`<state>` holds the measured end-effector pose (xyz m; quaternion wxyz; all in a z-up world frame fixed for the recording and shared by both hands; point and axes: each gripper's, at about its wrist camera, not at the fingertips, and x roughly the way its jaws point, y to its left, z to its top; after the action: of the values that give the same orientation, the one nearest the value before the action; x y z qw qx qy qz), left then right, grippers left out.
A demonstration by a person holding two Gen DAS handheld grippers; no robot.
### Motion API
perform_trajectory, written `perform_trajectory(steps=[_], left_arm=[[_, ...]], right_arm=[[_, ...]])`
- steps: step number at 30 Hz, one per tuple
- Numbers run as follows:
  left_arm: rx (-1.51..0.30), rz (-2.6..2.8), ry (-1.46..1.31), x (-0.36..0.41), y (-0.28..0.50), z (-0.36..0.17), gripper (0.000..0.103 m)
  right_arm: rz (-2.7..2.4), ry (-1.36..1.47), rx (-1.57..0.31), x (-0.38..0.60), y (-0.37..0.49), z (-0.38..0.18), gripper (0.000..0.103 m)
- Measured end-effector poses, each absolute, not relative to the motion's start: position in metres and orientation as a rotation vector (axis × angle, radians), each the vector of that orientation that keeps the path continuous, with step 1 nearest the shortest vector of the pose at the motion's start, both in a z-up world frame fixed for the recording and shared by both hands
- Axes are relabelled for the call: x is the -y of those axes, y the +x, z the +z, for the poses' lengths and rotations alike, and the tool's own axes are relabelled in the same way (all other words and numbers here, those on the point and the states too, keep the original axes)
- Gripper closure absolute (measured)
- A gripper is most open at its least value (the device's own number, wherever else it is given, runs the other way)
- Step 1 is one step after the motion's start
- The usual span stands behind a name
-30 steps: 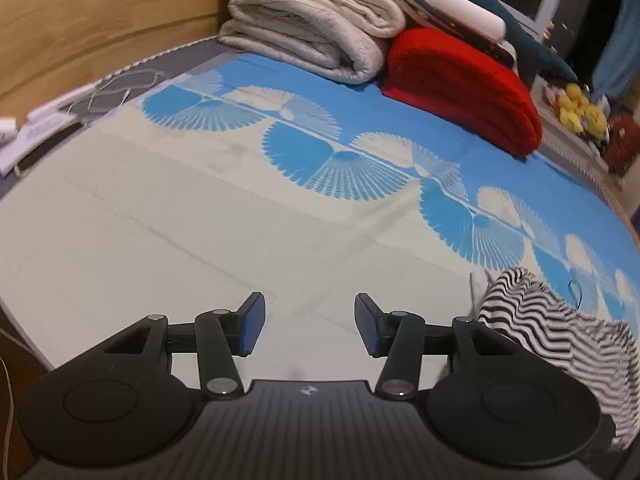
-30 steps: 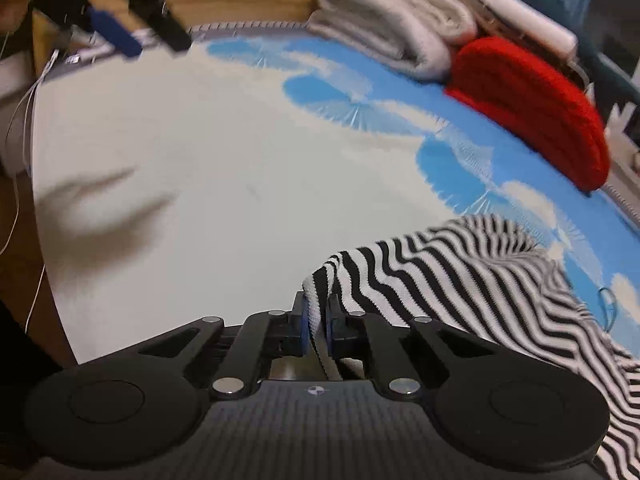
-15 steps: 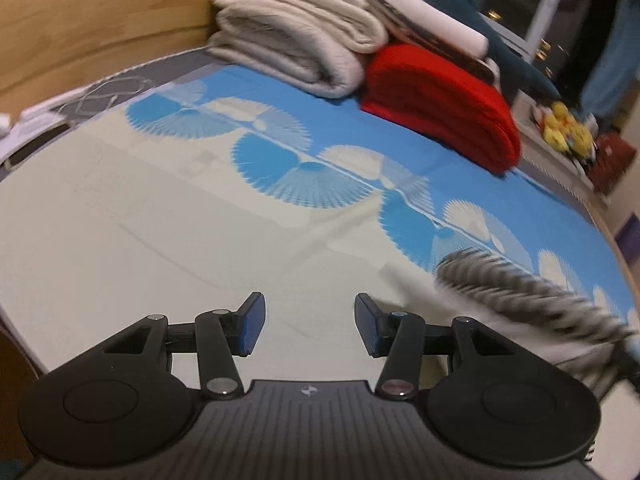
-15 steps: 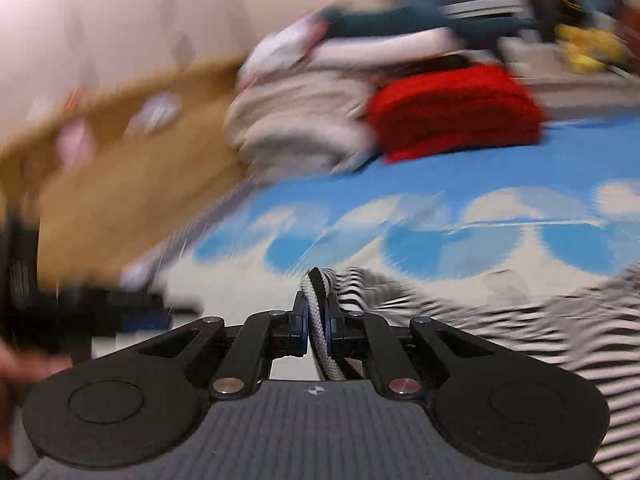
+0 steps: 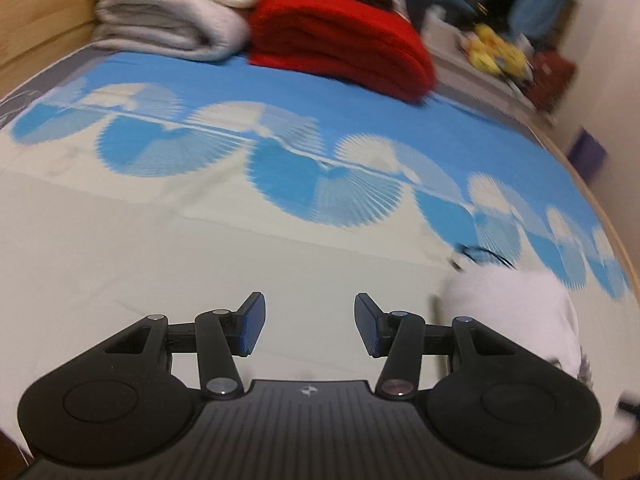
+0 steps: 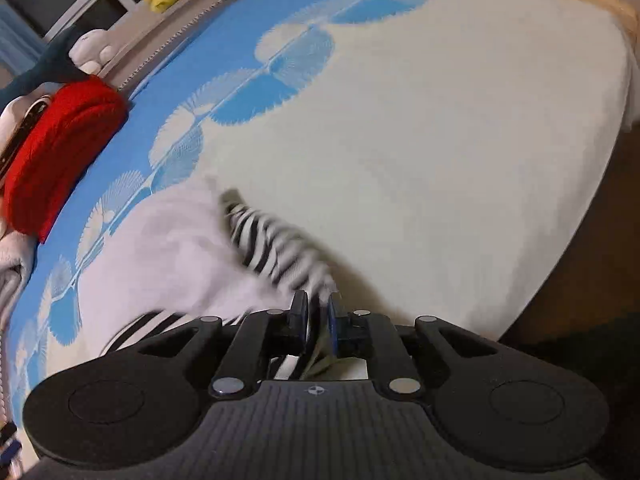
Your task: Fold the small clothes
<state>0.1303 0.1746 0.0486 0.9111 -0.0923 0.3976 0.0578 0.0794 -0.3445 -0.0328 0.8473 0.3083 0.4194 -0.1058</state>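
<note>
The black-and-white striped garment [image 6: 272,248] lies blurred on the bed sheet [image 6: 440,160], and much of it shows a plain white side [image 6: 168,256]. My right gripper [image 6: 318,320] holds the garment's edge between its pads, and its jaws are opening. In the left wrist view the garment [image 5: 520,312] is a white blur at the right, beside the right finger. My left gripper [image 5: 310,328] is open over the pale sheet [image 5: 200,260] with nothing between its fingers.
A folded red blanket [image 5: 340,40] and folded white blankets [image 5: 172,12] are stacked at the head of the bed. Yellow plush toys [image 5: 496,52] sit on a ledge beyond. The bed's edge [image 6: 600,200] drops to dark floor on the right.
The right gripper swung and rolled a long way across the bed with the garment, which now shows its white side. The left gripper slid right along the bed and stayed open.
</note>
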Motion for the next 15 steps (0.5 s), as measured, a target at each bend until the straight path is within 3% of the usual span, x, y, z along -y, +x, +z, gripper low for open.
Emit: perform_trajectory(steps=[2, 6, 8, 11, 15], left_arm=[[-0.837, 0.080, -0.149, -0.156, 0.137, 0.043, 0.048], [-0.863, 0.021, -0.097, -0.129, 0.147, 0.031, 0.048], [-0.869, 0.010, -0.085, -0.122, 0.149, 0.027, 0.048], [-0.874, -0.011, -0.087, -0.116, 0.151, 0.024, 0.048], [-0.878, -0.071, -0.119, -0.110, 0.149, 0.023, 0.048]], right_arm=[[-0.149, 0.616, -0.858, 0.353, 0.093, -0.019, 0.080], [0.078, 0.493, -0.838, 0.356, 0.136, 0.008, 0.076], [0.184, 0.448, -0.852, 0.353, 0.157, 0.013, 0.070], [0.298, 0.490, -0.933, 0.345, 0.193, -0.005, 0.051], [0.321, 0.680, -1.041, 0.341, 0.231, -0.051, 0.048]])
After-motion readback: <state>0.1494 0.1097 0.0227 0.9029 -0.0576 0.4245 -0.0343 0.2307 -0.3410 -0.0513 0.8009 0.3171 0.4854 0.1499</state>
